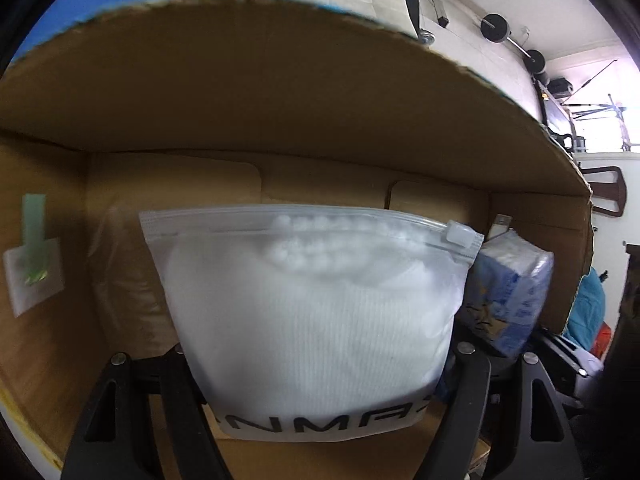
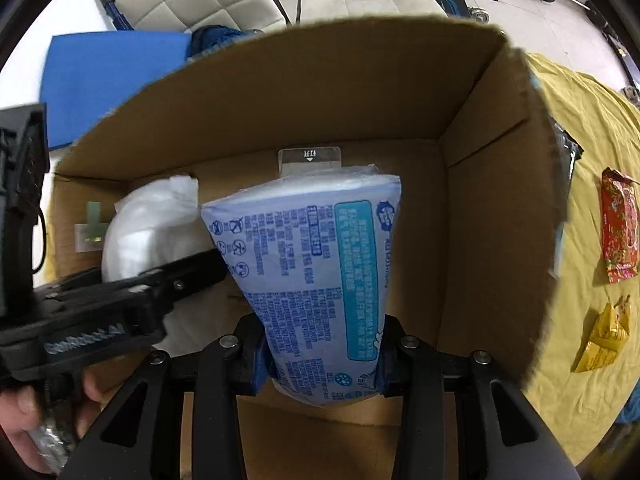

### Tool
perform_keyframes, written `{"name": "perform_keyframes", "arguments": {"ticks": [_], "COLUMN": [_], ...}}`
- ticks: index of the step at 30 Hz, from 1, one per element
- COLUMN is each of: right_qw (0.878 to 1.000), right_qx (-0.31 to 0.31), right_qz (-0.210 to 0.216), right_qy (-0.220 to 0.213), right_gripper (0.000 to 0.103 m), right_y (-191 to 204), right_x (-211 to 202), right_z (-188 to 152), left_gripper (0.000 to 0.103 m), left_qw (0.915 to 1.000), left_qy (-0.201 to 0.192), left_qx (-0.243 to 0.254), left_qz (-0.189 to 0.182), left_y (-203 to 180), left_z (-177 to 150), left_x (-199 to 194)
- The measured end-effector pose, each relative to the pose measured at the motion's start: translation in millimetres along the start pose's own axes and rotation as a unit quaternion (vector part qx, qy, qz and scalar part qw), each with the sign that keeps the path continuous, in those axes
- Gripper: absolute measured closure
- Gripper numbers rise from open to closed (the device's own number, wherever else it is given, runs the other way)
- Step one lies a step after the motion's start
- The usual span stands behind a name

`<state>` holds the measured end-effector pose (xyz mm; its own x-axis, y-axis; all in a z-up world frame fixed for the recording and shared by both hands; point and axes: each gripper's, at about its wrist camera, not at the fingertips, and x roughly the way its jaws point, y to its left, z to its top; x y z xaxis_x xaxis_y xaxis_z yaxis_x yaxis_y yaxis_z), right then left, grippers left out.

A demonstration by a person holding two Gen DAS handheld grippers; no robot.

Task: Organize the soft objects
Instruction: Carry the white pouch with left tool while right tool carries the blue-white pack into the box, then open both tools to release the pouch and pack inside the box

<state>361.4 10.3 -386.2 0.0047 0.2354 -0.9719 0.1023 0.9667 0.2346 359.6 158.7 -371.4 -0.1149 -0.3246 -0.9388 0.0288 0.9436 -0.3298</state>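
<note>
My left gripper (image 1: 320, 364) is shut on a frosted white zip bag (image 1: 312, 304) with white soft contents and holds it inside the cardboard box (image 1: 240, 112). My right gripper (image 2: 320, 344) is shut on a blue tissue pack (image 2: 316, 276) and holds it inside the same box (image 2: 496, 208). The tissue pack also shows in the left wrist view (image 1: 512, 292), to the right of the zip bag. In the right wrist view the zip bag (image 2: 152, 236) sits left of the pack, with the left gripper's fingers (image 2: 188, 276) on it.
The box stands on a yellow cloth (image 2: 592, 152). A red packet (image 2: 618, 228) and a yellow packet (image 2: 604, 336) lie on the cloth right of the box. A blue mat (image 2: 112, 76) lies behind the box. Gym weights (image 1: 496, 28) stand on the floor beyond.
</note>
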Motion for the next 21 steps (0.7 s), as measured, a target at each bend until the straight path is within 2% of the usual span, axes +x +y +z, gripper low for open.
{"name": "perform_keyframes", "arguments": {"ticks": [4, 11, 16, 18, 19, 21], "right_qw": [1.000, 0.999, 0.999, 0.999, 0.999, 0.999], "right_qx": [-0.002, -0.007, -0.021, -0.022, -0.024, -0.028], "right_qz": [-0.012, -0.037, -0.031, -0.033, -0.032, -0.037], "right_qy": [0.003, -0.003, 0.016, 0.015, 0.015, 0.018], "right_gripper": [0.059, 0.053, 0.049, 0.046, 0.046, 0.038], "right_y": [2.0, 5.2, 6.7, 7.8, 12.8, 15.8], "right_x": [15.0, 29.4, 36.9, 36.5, 35.6, 36.1], "right_z": [5.3, 9.2, 8.7, 6.6, -5.5, -8.2], "left_gripper": [0.028, 0.028, 0.028, 0.028, 0.027, 0.023], "left_qw": [0.9998, 0.9995, 0.9995, 0.9993, 0.9993, 0.9993], "left_qy": [0.010, 0.024, 0.018, 0.019, 0.017, 0.013], "left_qx": [0.015, 0.018, 0.016, 0.015, 0.015, 0.017], "left_qz": [-0.004, 0.014, 0.022, 0.028, 0.030, 0.031], "left_y": [-8.3, -18.6, -21.4, -23.7, -26.3, -30.8], "left_z": [5.3, 6.5, 1.7, -0.1, 2.2, -2.2], "left_x": [7.9, 22.6, 19.5, 18.3, 21.0, 19.8]}}
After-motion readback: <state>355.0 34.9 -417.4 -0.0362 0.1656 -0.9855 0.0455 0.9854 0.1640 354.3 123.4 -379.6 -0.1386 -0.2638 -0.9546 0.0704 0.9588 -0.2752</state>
